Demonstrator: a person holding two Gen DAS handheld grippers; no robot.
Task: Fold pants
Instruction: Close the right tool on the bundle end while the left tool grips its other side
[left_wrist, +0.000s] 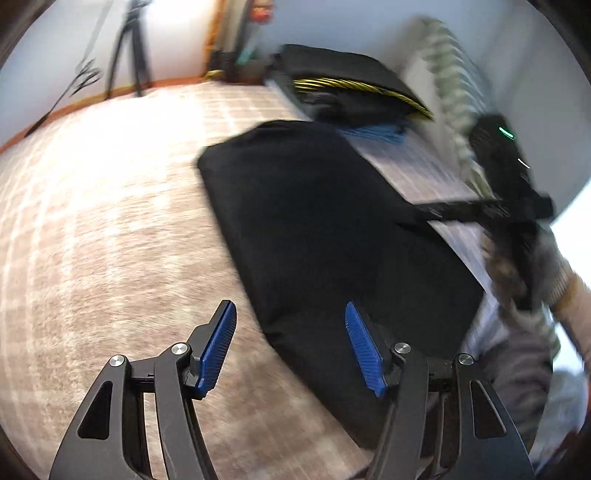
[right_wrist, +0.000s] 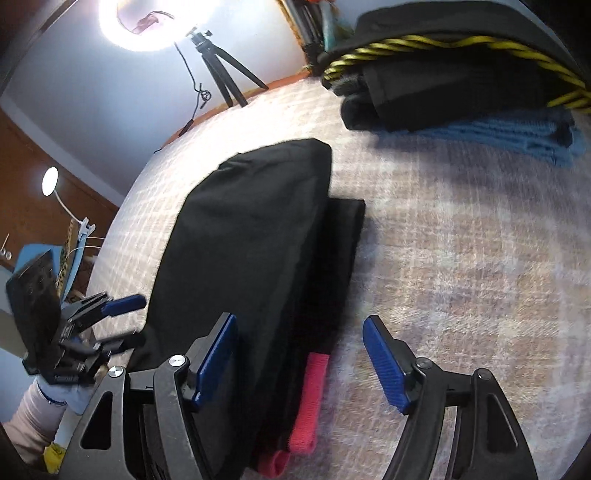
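Observation:
The black pants (left_wrist: 332, 236) lie folded into a long flat bundle on the checked bedspread (left_wrist: 110, 221). In the right wrist view the pants (right_wrist: 243, 243) show a pink waistband strip (right_wrist: 310, 402) at the near end. My left gripper (left_wrist: 291, 343) is open and empty, hovering over the near left edge of the bundle. My right gripper (right_wrist: 299, 354) is open and empty, just above the near end by the pink strip. The right gripper also shows in the left wrist view (left_wrist: 443, 212), and the left gripper in the right wrist view (right_wrist: 122, 321).
A stack of folded dark clothes with a yellow-black cord (left_wrist: 354, 88) sits on a blue towel (right_wrist: 517, 136) at the far side of the bed. A tripod (right_wrist: 225, 70) and bright ring light stand by the wall. A patterned pillow (left_wrist: 454, 96) lies at right.

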